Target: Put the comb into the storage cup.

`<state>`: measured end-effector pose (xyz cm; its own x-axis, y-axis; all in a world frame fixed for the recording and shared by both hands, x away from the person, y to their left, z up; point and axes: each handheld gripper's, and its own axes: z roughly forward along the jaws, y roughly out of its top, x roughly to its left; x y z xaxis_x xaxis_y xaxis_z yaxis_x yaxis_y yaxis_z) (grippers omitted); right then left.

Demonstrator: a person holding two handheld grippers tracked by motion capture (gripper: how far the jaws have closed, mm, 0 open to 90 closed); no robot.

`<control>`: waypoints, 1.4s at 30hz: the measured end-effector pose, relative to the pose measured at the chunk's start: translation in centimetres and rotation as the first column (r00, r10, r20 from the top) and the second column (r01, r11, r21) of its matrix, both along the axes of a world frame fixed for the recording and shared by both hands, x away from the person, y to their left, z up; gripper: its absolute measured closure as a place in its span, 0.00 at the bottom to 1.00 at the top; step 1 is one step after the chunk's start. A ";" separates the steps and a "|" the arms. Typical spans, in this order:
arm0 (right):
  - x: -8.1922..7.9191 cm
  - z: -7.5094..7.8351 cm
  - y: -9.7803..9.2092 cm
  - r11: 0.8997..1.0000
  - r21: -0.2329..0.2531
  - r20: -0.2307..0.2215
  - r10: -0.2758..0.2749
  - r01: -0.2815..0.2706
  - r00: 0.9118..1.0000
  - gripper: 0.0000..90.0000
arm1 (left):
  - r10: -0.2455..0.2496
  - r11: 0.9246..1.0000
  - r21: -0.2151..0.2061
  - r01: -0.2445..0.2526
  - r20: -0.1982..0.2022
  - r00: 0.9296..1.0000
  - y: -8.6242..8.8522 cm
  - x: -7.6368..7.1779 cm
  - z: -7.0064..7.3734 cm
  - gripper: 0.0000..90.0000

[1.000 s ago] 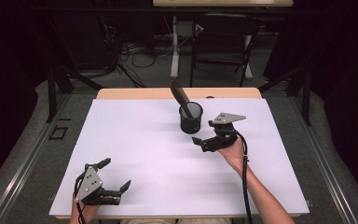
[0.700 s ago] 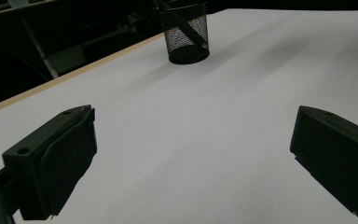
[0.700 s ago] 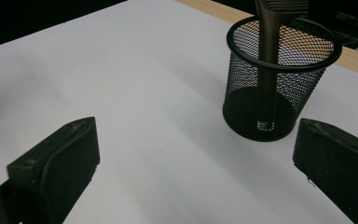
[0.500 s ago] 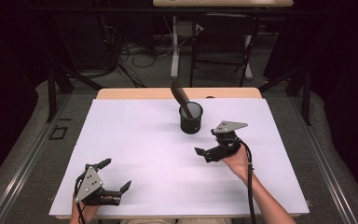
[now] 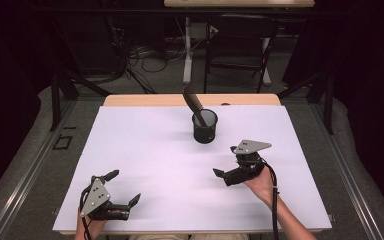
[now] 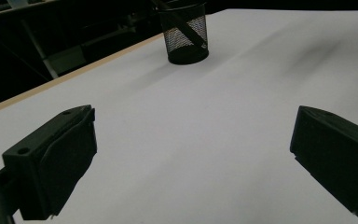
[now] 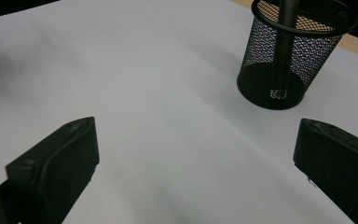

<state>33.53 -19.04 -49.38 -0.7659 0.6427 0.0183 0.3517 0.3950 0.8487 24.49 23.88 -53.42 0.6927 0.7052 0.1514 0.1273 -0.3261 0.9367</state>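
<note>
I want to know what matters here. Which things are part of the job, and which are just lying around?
Part of the job:
- black mesh cup at the far side of the white table
- dark stick-like tool leaning in the cup
- right claw, open, nearest the cup
- left claw, open, near the front edge

Just lying about:
- cables on the floor behind the table
- folding chair back there

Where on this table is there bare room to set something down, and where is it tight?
Most of the white table top is bare: the whole left half, the middle between the left gripper and right gripper, and the right edge. The only crowded spot is around the mesh cup with the dark tool leaning in it, near the far edge.
</note>
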 end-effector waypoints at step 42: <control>-6.0 -1.9 -4.2 0.999 -0.034 0.061 -0.036 0.039 0.997 0.00 | -0.002 1.000 0.007 0.002 -0.006 1.000 -0.2 0.1 -0.1 0.01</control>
